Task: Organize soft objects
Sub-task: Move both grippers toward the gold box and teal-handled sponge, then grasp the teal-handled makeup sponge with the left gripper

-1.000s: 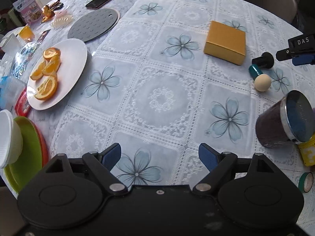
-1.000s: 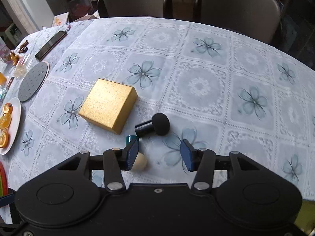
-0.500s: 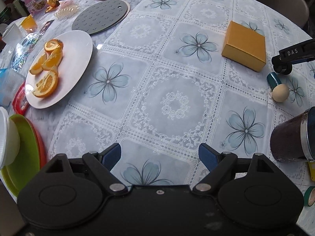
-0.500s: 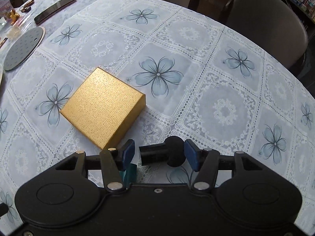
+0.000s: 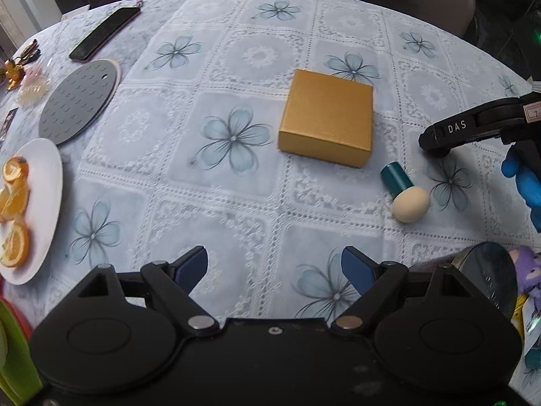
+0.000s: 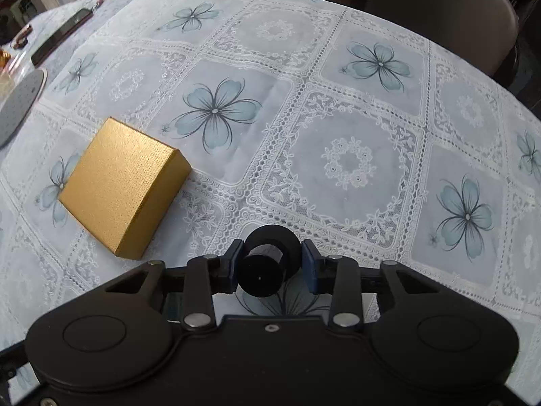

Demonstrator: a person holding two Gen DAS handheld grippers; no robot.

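My right gripper [image 6: 272, 265] is shut on a black makeup sponge with a black handle [image 6: 267, 267] and holds it just above the tablecloth, right of the gold box [image 6: 123, 187]. In the left wrist view the right gripper shows at the right edge [image 5: 473, 128]; the black sponge is hidden there. A beige sponge with a teal handle [image 5: 404, 193] lies on the cloth right of the gold box [image 5: 328, 118]. My left gripper [image 5: 275, 267] is open and empty over the near part of the table.
A white plate with orange slices [image 5: 47, 182] and a grey round mat [image 5: 79, 101] lie at the left, a phone [image 5: 104, 34] beyond. A dark jar lying on its side [image 5: 487, 277] and a purple soft toy [image 5: 527, 270] are at the right. Chairs stand behind the table.
My right gripper moved forward over the black sponge, closed on it and lifted it slightly. My left gripper swung right, bringing the gold box and beige sponge toward the centre of its view.
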